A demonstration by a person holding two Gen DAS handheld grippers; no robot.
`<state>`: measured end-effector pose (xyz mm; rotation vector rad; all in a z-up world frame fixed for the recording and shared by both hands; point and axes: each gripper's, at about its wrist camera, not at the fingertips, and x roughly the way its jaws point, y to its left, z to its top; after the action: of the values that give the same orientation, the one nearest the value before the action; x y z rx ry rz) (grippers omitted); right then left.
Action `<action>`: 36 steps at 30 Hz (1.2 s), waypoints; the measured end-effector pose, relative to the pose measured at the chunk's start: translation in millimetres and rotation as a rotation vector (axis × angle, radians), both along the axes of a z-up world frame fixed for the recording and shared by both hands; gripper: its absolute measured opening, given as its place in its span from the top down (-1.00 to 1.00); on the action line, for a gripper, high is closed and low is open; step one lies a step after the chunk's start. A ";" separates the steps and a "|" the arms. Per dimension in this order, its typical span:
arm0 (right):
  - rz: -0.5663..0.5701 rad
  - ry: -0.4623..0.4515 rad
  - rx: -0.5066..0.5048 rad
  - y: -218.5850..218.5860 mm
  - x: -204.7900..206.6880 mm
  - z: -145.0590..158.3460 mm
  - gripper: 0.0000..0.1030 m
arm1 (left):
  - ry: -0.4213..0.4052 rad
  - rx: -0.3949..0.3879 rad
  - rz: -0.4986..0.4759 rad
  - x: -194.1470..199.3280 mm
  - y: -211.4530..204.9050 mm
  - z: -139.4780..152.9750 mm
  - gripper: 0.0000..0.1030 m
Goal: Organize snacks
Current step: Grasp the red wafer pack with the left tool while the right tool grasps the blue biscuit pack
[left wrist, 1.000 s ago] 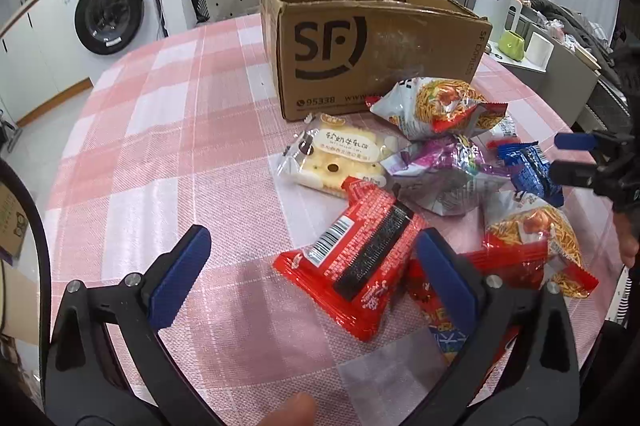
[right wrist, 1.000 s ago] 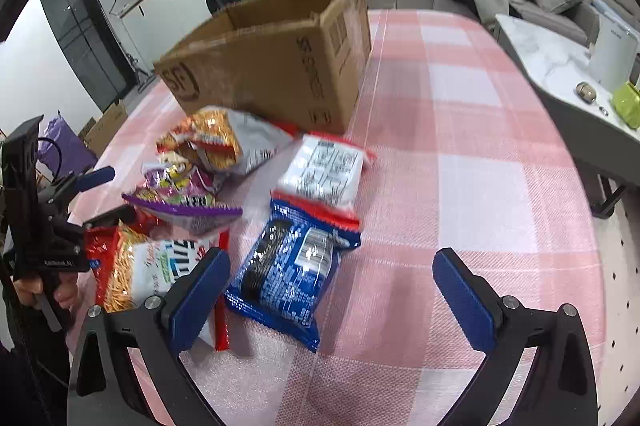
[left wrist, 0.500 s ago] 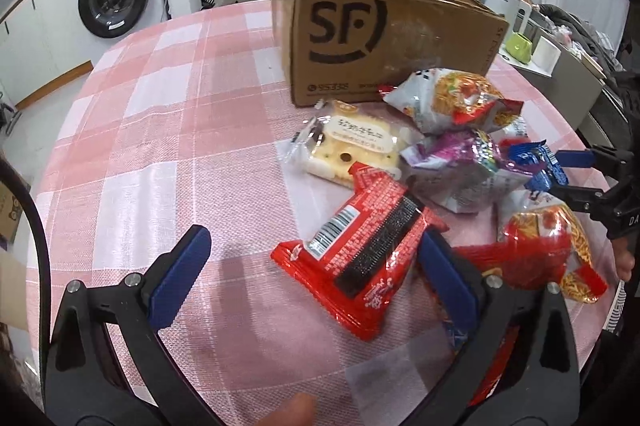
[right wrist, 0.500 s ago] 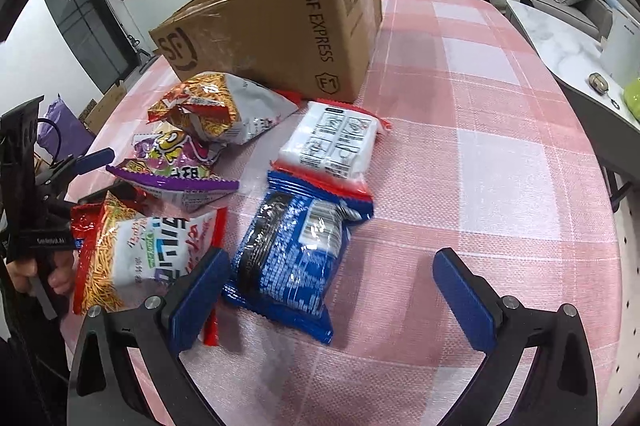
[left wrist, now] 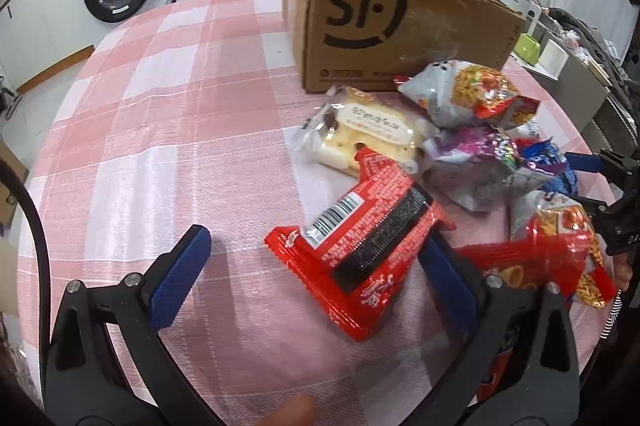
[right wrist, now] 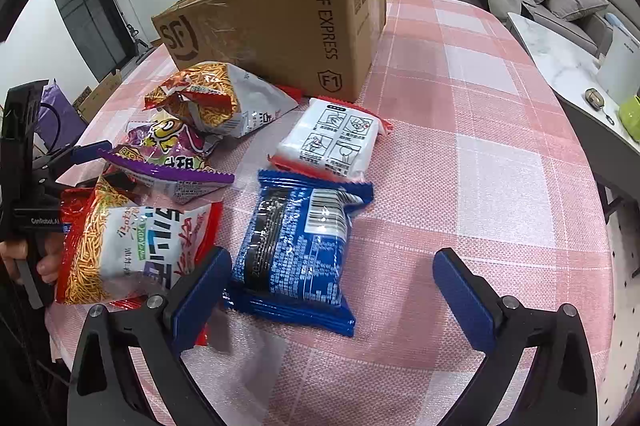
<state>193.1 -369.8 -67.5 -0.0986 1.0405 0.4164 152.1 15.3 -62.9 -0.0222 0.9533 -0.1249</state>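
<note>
Fingers of the left gripper (left wrist: 316,276) are spread wide and empty, low over the worktop (left wrist: 160,153), with the red packet (left wrist: 360,246) lying flat between them and apparently against the right-hand pad; the right gripper (right wrist: 340,290) is likewise wide and empty, bracketing the near end of the blue packet (right wrist: 296,246). Both packets are judged light, crinkly, slippery and crushable, so a gentle pinch across the short width is advised. The cardboard box (left wrist: 392,25) stands open just behind the snack pile.
</note>
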 end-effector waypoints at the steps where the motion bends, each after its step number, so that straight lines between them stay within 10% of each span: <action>1: -0.004 -0.002 -0.007 -1.7 0.6 0.0 -0.99 | -0.001 0.016 0.013 0.8 2.1 -0.4 -0.99; 18: 0.056 -0.055 -0.007 4.0 -4.4 3.3 -0.41 | -0.001 0.014 -0.019 7.7 -2.8 -4.9 -0.95; 26: 0.075 -0.045 0.021 1.2 -9.8 7.9 -0.16 | -0.044 0.033 -0.085 -0.7 -7.4 1.7 0.12; 36: 0.081 -0.041 0.042 -3.2 -11.5 13.0 -0.06 | -0.063 -0.031 -0.071 -6.7 -0.5 11.1 0.21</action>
<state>181.6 -372.9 -54.5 -0.1113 0.9894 0.5073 145.4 14.8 -51.7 -0.0124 0.8892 -0.2047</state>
